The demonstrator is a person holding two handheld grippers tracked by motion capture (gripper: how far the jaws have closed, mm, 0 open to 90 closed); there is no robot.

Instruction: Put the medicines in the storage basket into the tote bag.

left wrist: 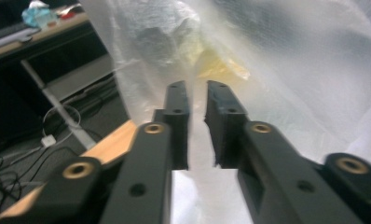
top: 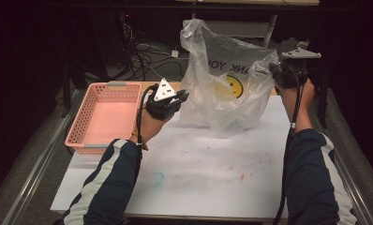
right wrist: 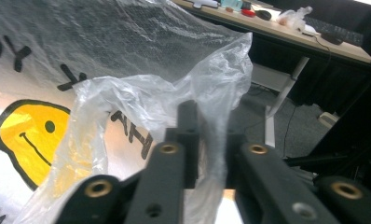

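the clear plastic bag (top: 224,84) with a smiley face stands on the white sheet (top: 198,168), its rim pinched in the right gripper (top: 274,70), while the left gripper (left wrist: 196,98), jaws slightly parted, touches its side, so a hard tug could tear the film.

I hold a clear plastic bag (top: 224,84) upright at the far side of the white sheet (top: 198,173), its bottom resting on the sheet and just right of the pink basket (top: 105,117). It carries a yellow smiley face (right wrist: 27,140) and black lettering. My right gripper (top: 274,70) pinches its raised right edge, film bunched between the jaws. My left gripper (top: 182,96) sits at the bag's left side, jaws narrowly apart with film across the gap.
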